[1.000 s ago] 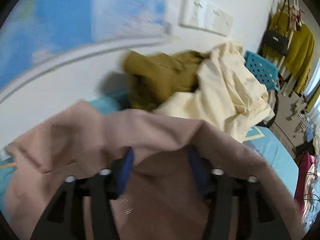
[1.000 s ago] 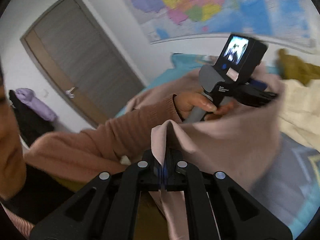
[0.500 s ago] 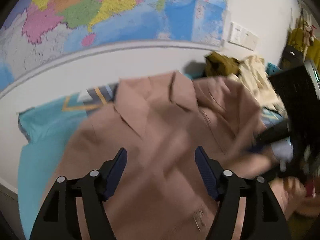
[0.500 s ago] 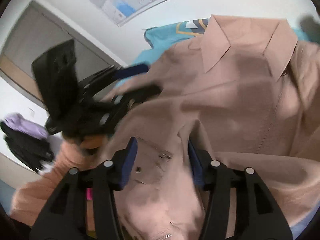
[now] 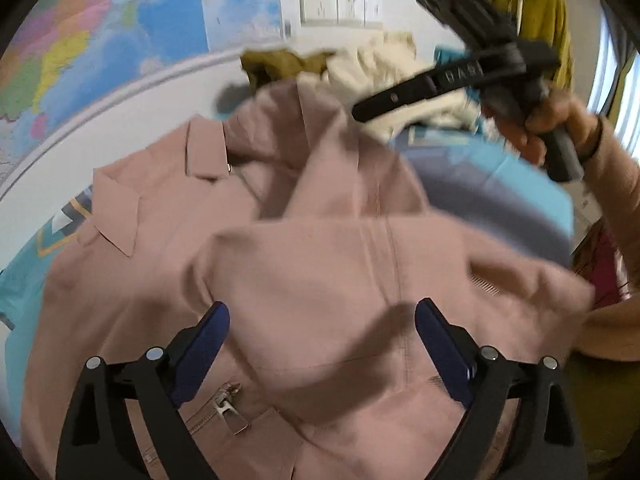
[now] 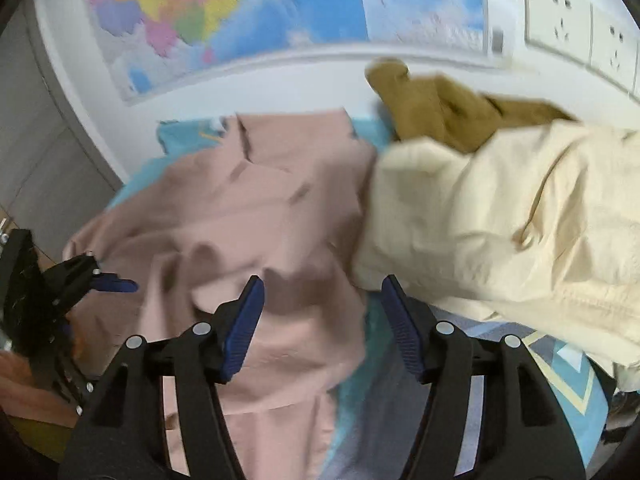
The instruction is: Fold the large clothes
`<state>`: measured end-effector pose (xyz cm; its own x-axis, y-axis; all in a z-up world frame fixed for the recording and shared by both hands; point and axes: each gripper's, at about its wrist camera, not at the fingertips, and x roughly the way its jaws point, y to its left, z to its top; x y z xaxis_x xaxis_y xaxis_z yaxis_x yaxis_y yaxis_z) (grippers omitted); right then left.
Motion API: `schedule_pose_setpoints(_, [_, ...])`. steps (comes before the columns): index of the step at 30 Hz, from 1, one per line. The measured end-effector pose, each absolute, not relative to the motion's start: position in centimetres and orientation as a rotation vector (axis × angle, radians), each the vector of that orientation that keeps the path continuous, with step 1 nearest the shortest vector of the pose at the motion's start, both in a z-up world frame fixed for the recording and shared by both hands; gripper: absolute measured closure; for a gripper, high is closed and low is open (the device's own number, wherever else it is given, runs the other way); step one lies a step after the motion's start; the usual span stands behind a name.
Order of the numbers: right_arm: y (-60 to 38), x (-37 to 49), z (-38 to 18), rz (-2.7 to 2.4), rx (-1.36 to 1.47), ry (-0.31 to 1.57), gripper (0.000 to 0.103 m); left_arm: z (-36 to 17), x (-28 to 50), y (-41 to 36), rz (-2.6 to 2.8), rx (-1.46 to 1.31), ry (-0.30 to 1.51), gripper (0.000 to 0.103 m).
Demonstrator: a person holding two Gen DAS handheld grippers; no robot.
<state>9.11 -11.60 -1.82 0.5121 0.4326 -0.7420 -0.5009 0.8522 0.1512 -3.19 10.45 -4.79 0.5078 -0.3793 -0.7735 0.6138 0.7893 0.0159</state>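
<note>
A dusty-pink jacket [image 5: 320, 248] with a collar and a zip pocket lies rumpled on the bed, its lower part folded over. My left gripper [image 5: 322, 314] hovers just above it with its jaws opening wide; the fabric lies below them and neither pad presses it. In the right wrist view the same jacket [image 6: 248, 216] spreads to the left. My right gripper [image 6: 323, 284] hangs over its right edge, jaws opening, nothing pinched. A hand holds that right gripper [image 5: 360, 112] up at the top right of the left wrist view. The left gripper [image 6: 112, 276] shows at the left edge.
A cream garment [image 6: 500, 220] and an olive one [image 6: 440, 108] are heaped to the right of the jacket against the wall. The bed cover [image 6: 552, 380] is blue with a pattern. A wall map [image 6: 240, 12] and sockets [image 6: 560, 20] are behind; clothes [image 5: 544, 20] hang at far right.
Both grippers have let go of the pink jacket and their jaws have widened. The jacket has dropped from being held up to lying on the bed. Both hands have swung toward the right.
</note>
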Motion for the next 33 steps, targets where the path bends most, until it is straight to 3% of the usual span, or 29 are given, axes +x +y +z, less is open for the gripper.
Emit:
schedule_pose_setpoints(1, [-10.9,9.6,-2.3,0.572,-0.114,0.864,0.044,-5.7,-2.6,10.3,-0.597,0.302,0.887,0.014])
schedule_pose_setpoints(2, [-10.2,10.1,-2.6,0.552,-0.153,0.855,0.044,-6.3,-2.1,10.3,-0.579,0.3,0.918,0.026])
schedule_pose_setpoints(3, [-9.9,10.4,-2.9,0.542,-0.173,0.853,0.042,-6.6,-1.6,10.5,-0.569,0.291,0.941,0.049])
schedule_pose_setpoints(6, [-8.4,12.0,-3.1,0.558,-0.138,0.883,0.046,-6.5,-0.2,13.3,-0.532,0.169,0.99,0.092])
schedule_pose_setpoints(8, [-7.8,12.9,-3.1,0.552,-0.144,0.888,0.057,-5.1,0.3,16.6,-0.501,0.055,0.964,0.094])
schedule_pose_setpoints(9, [-7.8,13.0,-2.9,0.548,-0.139,0.888,0.067,-4.5,0.4,18.1,-0.483,0.019,0.951,0.094])
schedule_pose_setpoints(10, [-8.4,13.3,-2.8,0.547,-0.101,0.893,0.074,-3.9,0.6,19.9,-0.459,-0.023,0.94,0.094])
schedule_pose_setpoints(12, [-10.2,14.0,-2.8,0.562,0.031,0.92,0.078,-3.5,1.2,23.2,-0.376,-0.083,0.93,0.09])
schedule_pose_setpoints(13, [-10.9,14.4,-3.3,0.56,0.079,0.939,0.081,-3.6,1.6,24.4,-0.336,-0.092,0.942,0.085])
schedule_pose_setpoints(15, [-11.2,14.6,-4.2,0.536,0.084,0.955,0.081,-4.4,2.4,26.4,-0.258,-0.105,0.971,0.062])
schedule_pose_setpoints(17, [-11.5,14.1,-4.5,0.53,0.093,0.952,0.081,-4.5,2.4,27.9,-0.254,-0.133,0.965,0.057])
schedule_pose_setpoints(18, [-11.5,14.0,-4.4,0.53,0.094,0.95,0.078,-4.0,2.0,28.7,-0.27,-0.154,0.955,0.045])
schedule_pose_setpoints(22, [-11.5,12.7,-3.9,0.523,0.087,0.918,0.07,-1.8,-0.1,28.4,-0.359,-0.176,0.854,0.029])
schedule_pose_setpoints(23, [-11.6,12.2,-3.7,0.532,0.088,0.909,0.068,-1.5,-0.8,27.2,-0.363,-0.128,0.83,0.02])
schedule_pose_setpoints(24, [-11.5,12.0,-3.6,0.541,0.089,0.903,0.061,-1.4,-1.0,26.3,-0.372,-0.092,0.82,0.014])
schedule_pose_setpoints(26, [-11.1,11.4,-3.5,0.537,0.066,0.891,0.053,-1.8,-1.1,23.7,-0.38,-0.009,0.823,0.014])
schedule_pose_setpoints(33, [-9.7,11.8,-5.3,0.497,0.027,0.93,0.052,-6.8,2.3,15.1,-0.219,0.382,0.868,0.016])
